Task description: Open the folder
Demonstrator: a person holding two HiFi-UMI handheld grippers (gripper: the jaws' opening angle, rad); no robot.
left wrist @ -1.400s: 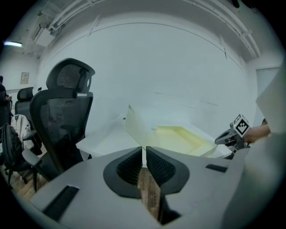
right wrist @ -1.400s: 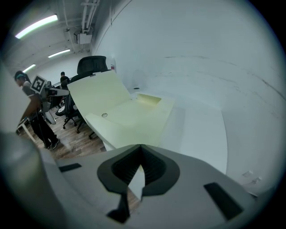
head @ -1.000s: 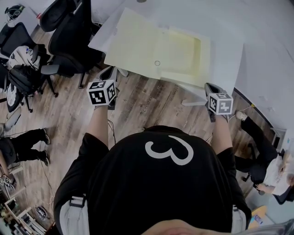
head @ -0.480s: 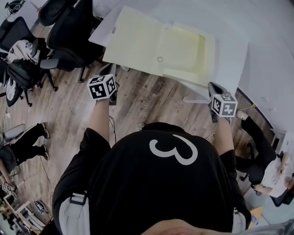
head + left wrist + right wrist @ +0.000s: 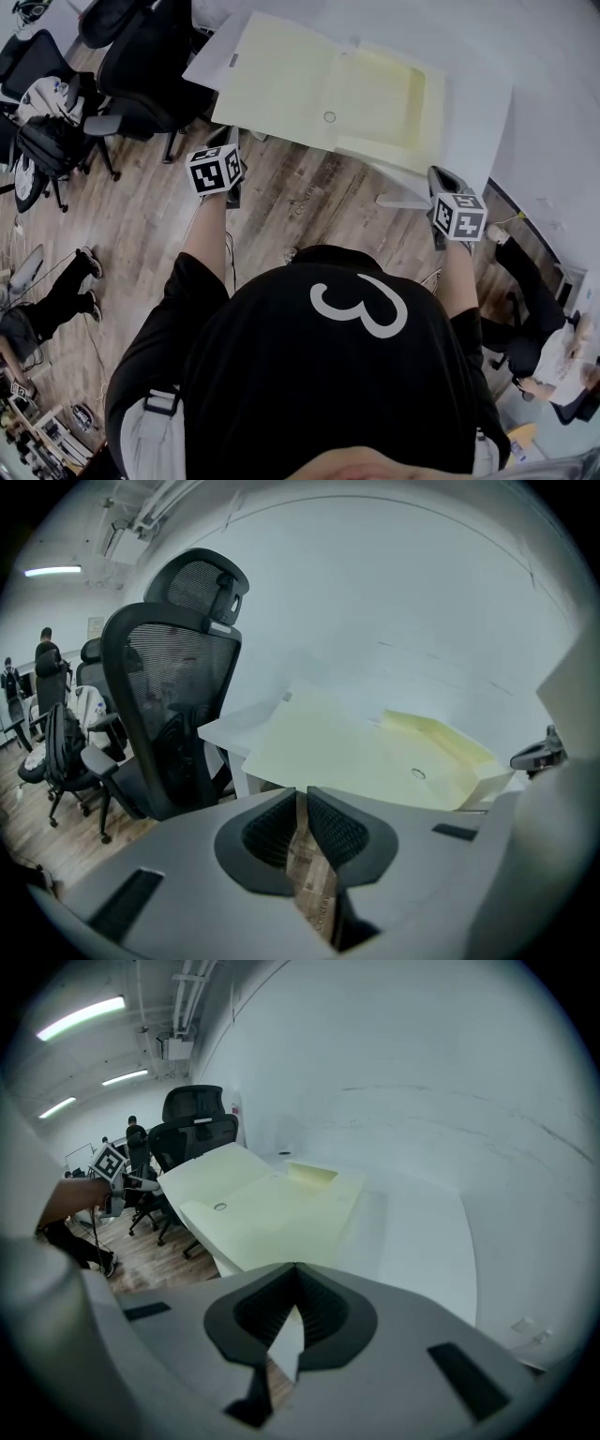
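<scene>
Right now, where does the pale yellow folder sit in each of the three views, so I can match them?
Head view: folder at top centre, on the white table.
Left gripper view: folder right of centre, at mid-height.
Right gripper view: folder left of centre, at mid-height.
Shared landmark: the small ring on the folder, seen in all three.

The head view looks steeply down from above the person [image 5: 328,375] onto the table [image 5: 473,103]. Both gripper views sit low, near its edge, facing across it. All three share the yellow folder [image 5: 309,84].
</scene>
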